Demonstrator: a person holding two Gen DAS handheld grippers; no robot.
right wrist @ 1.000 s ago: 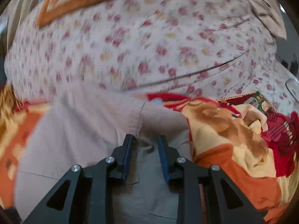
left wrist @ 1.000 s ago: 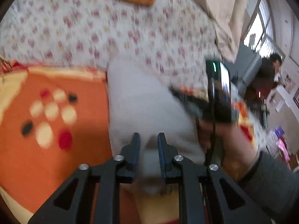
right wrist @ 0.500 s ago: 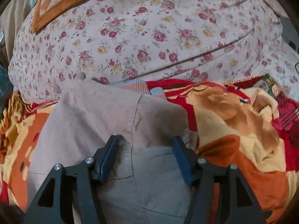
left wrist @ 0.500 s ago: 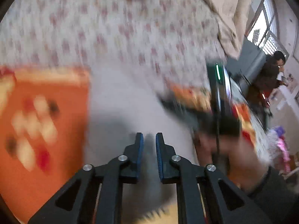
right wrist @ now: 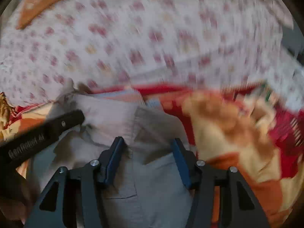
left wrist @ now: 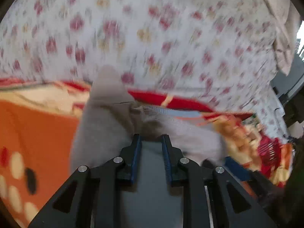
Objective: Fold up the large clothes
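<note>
A folded grey garment (left wrist: 106, 117) lies on the orange and red blanket (left wrist: 38, 129); it also fills the lower middle of the right wrist view (right wrist: 148, 171). My left gripper (left wrist: 151, 138) hovers over the garment's near part with its jaws apart and grey cloth showing between them; no pinch is visible. My right gripper (right wrist: 147, 142) is wide open above the garment, holding nothing. The left gripper's finger (right wrist: 62, 123) reaches into the right wrist view from the left, resting at the garment's edge. Both views are blurred by motion.
A white quilt with red flowers (left wrist: 152, 38) rises behind the garment and shows in the right wrist view (right wrist: 152, 38). An orange pillow (right wrist: 47, 0) lies at the far left top. A beige cloth (left wrist: 281, 28) hangs at the right.
My right gripper let go of the garment and opened wide. My left gripper's jaws opened too and it swung right toward the garment's top edge.
</note>
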